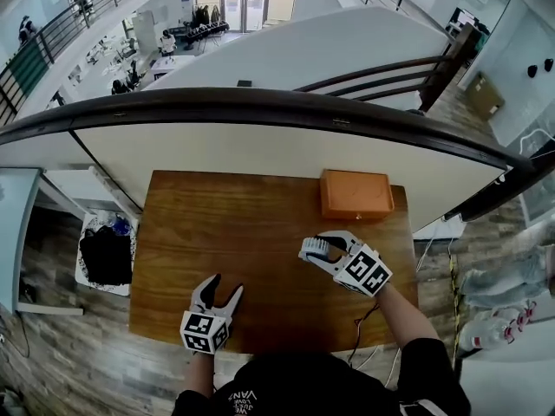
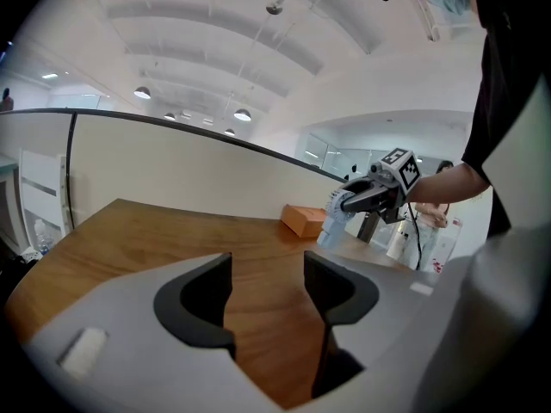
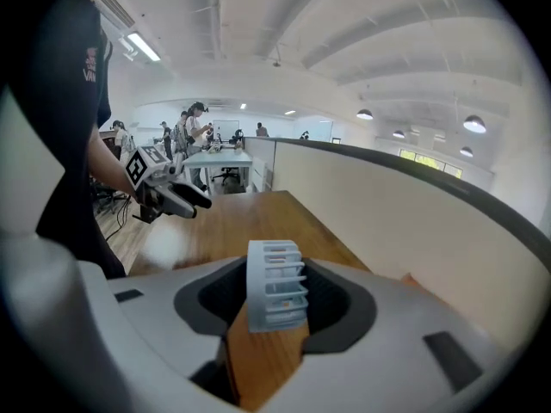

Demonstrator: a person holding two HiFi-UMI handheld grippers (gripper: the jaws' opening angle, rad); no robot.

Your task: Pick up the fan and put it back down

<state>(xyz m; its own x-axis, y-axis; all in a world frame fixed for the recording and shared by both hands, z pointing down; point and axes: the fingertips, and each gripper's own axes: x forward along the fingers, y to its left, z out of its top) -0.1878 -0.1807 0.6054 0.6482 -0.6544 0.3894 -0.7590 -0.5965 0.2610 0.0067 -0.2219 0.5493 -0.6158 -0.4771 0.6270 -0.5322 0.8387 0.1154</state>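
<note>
The wooden table [image 1: 260, 232] is standing against a low white wall, and an orange box [image 1: 355, 194] is resting on its far edge.

The left gripper [image 1: 225, 284] is hovering over the near left part of the table. Its jaws are standing apart with only bare wood showing between them, so it is taking no part in the work.

The right gripper [image 1: 325, 248] is reaching in over the right half of the table, just in front of the orange box. Its jaws are clamping the fan [image 3: 275, 284], a small pale slotted unit, with one pad pressing on each side.

The left gripper view suggests the fan is sitting at or just above the table surface. Whether its base is fully clear cannot be told.

The step in hand appears to be the pick-up: the grip is made and the lift is under way or about to begin.

The next move calls for:
- raising the fan clear of the wood while holding it level;
- lowering it straight back onto a bare part of the table, apart from the orange box;
- spreading the jaws only once the base is bearing flat.
</note>
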